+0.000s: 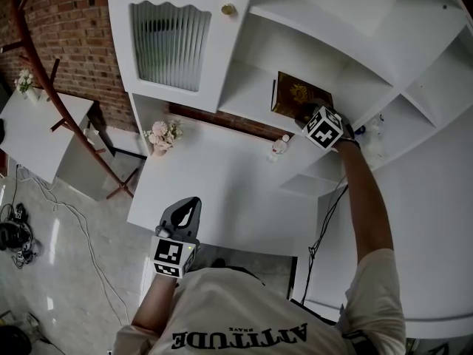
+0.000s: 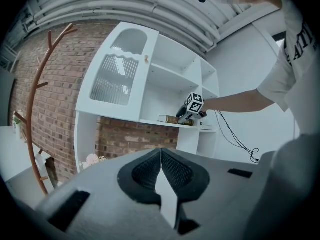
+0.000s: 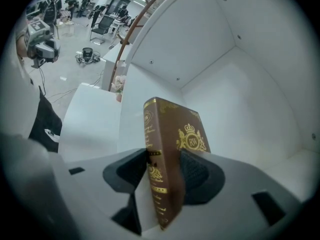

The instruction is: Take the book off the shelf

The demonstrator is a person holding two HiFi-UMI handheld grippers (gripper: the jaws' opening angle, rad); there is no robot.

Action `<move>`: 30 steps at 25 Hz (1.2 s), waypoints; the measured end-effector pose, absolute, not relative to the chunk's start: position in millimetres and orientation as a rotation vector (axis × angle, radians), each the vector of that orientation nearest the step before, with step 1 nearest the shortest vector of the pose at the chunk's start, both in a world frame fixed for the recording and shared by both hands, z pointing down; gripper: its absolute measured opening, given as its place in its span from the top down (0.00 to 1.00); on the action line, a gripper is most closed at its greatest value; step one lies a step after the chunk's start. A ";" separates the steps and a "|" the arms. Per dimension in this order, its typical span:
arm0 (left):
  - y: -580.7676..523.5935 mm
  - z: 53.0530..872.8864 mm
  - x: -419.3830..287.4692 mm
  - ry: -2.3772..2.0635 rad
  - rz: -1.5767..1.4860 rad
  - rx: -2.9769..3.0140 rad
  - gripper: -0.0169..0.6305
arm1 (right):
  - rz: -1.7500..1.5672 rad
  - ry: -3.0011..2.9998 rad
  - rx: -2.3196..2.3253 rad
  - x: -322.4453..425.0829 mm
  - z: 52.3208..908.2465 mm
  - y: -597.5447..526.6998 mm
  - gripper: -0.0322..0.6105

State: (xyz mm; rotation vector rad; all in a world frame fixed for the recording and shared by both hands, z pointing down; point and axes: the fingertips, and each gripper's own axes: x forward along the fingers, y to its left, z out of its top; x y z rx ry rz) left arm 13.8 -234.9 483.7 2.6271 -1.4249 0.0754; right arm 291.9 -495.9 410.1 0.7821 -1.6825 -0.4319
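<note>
Right gripper view first, and straight into a grip: pinching the book (image 3: 172, 134) between the pads of the right gripper (image 3: 164, 173), one pad against the front cover, the other against the back, low on the volume with the spine turned toward the lens. Gripping across the thickness, presumably because only that narrow end offers itself from the open front of the shelf (image 1: 247, 103). Tilted downward into the compartment at the end of an outstretched arm, likely the only way in from where the person stands.

Over to the head view: sitting inside the white shelf unit, in an open compartment, cover up, near the front of the board. Resting on the board or lifted just clear of it? Hard to call from above. Not yet out, by the look of it.

Now the looks: brown hardback, leather-like, gold crowned crest on the cover, gold bands and lettering down the spine. Slim and stiff, so probably fine in a one-ended hold.

Down low, left gripper (image 1: 189, 205) parked over the desk (image 1: 222, 183), pressed together on nothing, held back, seemingly not needed for a one-handed job.
</note>
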 end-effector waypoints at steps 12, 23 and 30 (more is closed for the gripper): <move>-223.9 479.0 11.3 -1.404 0.057 2.644 0.93 | -0.404 -1.677 0.784 285.6 410.3 -471.0 0.61; -215.8 477.8 12.4 -1.381 0.042 2.665 0.93 | -0.375 -1.698 0.800 281.5 409.9 -447.7 0.61; -211.0 476.7 11.6 -1.362 0.036 2.675 0.93 | -0.365 -1.716 0.806 276.3 409.3 -435.2 0.61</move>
